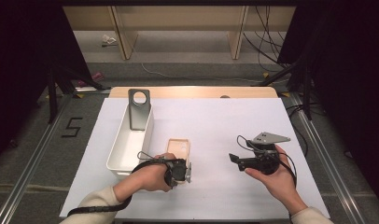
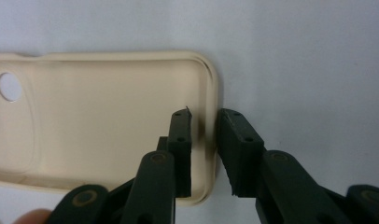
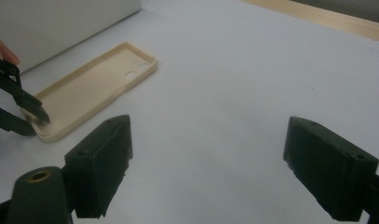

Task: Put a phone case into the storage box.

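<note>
Your left gripper (image 2: 204,144) reaches forward, its jaws straddling the near end wall of the beige phone case (image 1: 178,148) lying beside the white bin (image 1: 116,158), which holds a grey bracket (image 1: 139,111). Your right gripper (image 3: 206,163) hovers with jaws wide and empty.

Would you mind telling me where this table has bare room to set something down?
Free: the white tabletop between the beige phone case and right gripper, plus the far right stretch. Crowded: the left, where the white bin holding a grey metal bracket sits beside the left gripper.
</note>
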`<state>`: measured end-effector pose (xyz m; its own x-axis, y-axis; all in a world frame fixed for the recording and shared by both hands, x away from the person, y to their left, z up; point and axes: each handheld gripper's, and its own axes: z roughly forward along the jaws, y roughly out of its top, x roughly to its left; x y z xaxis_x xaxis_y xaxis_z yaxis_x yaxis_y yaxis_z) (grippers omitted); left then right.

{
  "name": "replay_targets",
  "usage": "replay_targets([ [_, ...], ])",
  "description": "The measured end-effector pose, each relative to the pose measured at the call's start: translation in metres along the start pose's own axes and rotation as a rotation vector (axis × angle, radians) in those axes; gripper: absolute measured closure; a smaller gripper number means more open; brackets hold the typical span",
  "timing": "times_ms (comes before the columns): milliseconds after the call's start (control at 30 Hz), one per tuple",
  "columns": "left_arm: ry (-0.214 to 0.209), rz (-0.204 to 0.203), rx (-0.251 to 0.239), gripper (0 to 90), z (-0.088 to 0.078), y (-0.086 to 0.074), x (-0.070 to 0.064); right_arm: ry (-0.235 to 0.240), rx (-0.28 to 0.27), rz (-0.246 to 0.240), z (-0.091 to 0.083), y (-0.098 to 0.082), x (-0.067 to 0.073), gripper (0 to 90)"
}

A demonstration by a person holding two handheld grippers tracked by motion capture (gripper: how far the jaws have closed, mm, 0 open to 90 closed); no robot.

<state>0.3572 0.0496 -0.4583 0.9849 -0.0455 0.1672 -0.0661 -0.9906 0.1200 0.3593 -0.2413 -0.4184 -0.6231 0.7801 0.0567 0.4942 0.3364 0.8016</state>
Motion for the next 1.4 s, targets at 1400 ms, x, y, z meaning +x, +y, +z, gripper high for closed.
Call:
replay_targets([
  [1400, 0.090, -0.027, -0.148, 87.3, -0.025, 0.003, -0.015, 0.047, 0.019, 0.003, 0.009, 0.005, 0.008, 16.5],
])
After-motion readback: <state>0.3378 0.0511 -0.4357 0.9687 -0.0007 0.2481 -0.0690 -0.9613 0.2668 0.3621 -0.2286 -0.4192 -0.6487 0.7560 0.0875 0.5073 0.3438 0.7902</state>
